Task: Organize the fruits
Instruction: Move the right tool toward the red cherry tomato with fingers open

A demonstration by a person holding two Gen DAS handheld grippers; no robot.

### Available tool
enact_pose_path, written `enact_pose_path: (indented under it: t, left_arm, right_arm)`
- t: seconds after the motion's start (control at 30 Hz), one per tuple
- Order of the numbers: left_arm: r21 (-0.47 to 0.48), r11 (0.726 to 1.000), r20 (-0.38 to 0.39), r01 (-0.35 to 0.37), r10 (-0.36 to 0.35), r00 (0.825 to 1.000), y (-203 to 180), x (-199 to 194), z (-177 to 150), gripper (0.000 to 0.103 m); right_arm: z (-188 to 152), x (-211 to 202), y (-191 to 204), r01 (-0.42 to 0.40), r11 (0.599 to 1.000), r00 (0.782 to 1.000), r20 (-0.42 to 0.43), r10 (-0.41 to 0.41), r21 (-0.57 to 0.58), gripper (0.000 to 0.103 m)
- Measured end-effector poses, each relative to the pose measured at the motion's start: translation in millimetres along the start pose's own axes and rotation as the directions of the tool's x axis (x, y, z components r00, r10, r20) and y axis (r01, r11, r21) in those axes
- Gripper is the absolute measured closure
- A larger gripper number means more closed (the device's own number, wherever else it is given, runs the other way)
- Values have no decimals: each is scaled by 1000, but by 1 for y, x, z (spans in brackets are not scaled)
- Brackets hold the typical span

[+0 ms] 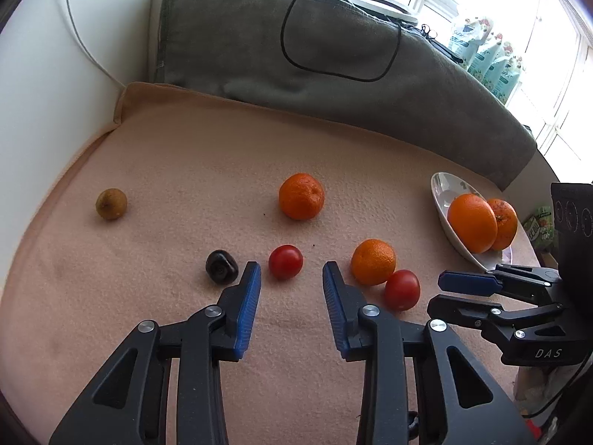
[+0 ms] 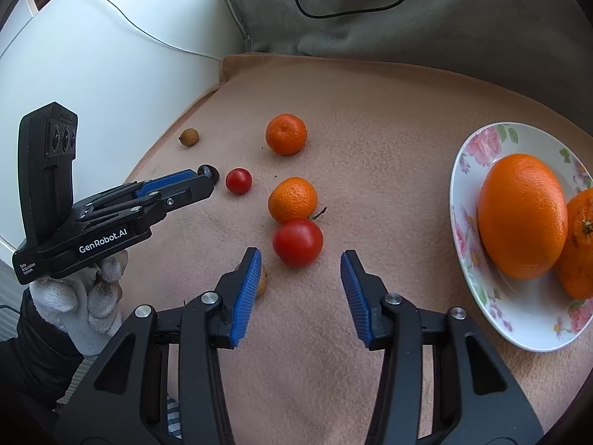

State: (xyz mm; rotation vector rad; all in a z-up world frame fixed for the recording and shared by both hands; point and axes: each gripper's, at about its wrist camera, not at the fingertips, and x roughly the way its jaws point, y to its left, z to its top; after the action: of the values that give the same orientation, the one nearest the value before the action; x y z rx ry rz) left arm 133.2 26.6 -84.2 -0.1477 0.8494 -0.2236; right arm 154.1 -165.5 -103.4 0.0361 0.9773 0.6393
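Fruit lies scattered on a peach cloth. My left gripper (image 1: 291, 270) stands open, its tips on either side of a small red tomato (image 1: 285, 261) without touching it; a dark fruit (image 1: 221, 266) lies just left. My right gripper (image 2: 301, 257) is open too, with a bigger tomato (image 2: 297, 243) right at its tips and a mandarin (image 2: 292, 200) touching that tomato behind. A brown fruit (image 2: 262, 282) peeks from behind its left finger. A flowered plate (image 2: 481, 141) at the right holds a large orange (image 2: 522, 215) and a mandarin (image 2: 580, 244).
Another mandarin (image 1: 301, 196) and a small brown fruit (image 1: 111, 204) lie farther back. A grey-green blanket (image 1: 333, 48) with a black cable borders the cloth behind, a white wall (image 1: 55, 92) the left. A gloved hand (image 2: 74, 296) holds the left gripper (image 2: 205, 181).
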Motion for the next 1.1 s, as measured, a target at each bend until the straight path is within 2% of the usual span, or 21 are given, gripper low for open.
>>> enact_pose_path:
  t: [0.1, 0.3, 1.1]
  left_arm:
    - [52, 999, -13, -7, 7, 1000, -6, 7, 3, 79]
    - [125, 991, -27, -39, 42, 999, -14, 17, 6, 81]
    - [127, 990, -77, -52, 63, 995, -8, 36, 8, 83]
  right_arm:
    - [1, 3, 0, -3, 1000, 1000, -7, 3, -2, 57]
    - [3, 9, 2, -4, 1000, 1000, -21, 4, -9, 58]
    - [11, 29, -3, -20, 1000, 997, -68, 21, 8, 67]
